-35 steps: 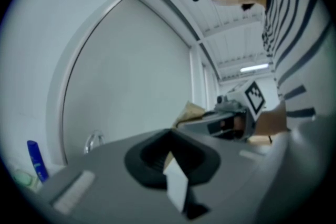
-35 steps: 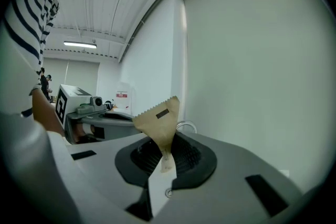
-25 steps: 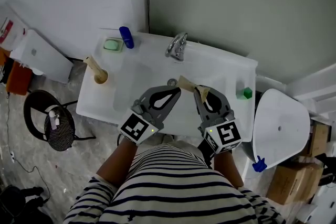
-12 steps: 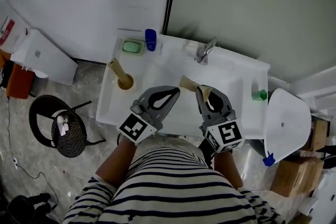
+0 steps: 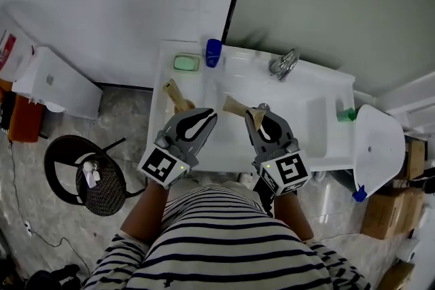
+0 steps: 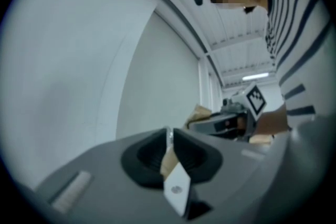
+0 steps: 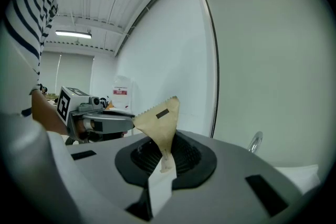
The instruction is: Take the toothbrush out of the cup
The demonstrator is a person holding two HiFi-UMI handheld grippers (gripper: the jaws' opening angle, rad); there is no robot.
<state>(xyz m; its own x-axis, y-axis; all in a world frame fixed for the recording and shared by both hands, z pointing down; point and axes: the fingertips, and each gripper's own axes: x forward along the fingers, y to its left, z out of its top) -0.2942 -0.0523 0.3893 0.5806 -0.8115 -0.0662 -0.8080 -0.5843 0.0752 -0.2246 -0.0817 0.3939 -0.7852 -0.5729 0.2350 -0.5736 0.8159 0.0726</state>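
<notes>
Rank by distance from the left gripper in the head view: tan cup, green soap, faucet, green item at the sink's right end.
From the left gripper, whose jaws have just been opening, nothing seen between them:
1. Tan cup, just left of it.
2. Green soap, back left corner.
3. Faucet, back right.
4. Green item, far right end.

The left claw (image 5: 208,117) has neared the cup (image 5: 185,106), jaws just opening, empty.
</notes>
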